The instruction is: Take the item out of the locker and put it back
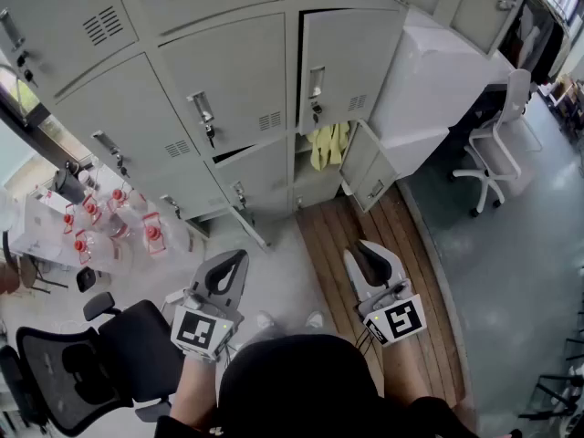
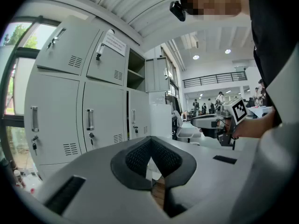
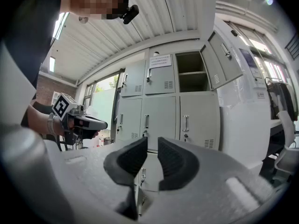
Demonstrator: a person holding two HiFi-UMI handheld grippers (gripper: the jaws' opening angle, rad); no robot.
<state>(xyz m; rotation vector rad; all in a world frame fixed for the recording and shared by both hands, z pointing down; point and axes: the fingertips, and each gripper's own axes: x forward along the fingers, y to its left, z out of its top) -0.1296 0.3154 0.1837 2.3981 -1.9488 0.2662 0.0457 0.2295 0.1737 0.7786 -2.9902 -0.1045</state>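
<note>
Left gripper [image 1: 239, 256] closed; right gripper [image 1: 359, 247] slightly parted.

Lockers [image 1: 228, 71] are smooth painted metal, matt pale grey, with shiny metal handles [image 1: 203, 112]. A yellow cloth [image 1: 328, 146] looks soft and crumpled. Planks [image 1: 351, 231] are bare brown wood (grain running lengthwise). The floor [image 1: 520, 272] is smooth grey with a slight gloss. Left gripper [image 1: 235, 265] and right gripper [image 1: 367, 254] are matt grey plastic with ribbed black pads [image 3: 180, 164].
</note>
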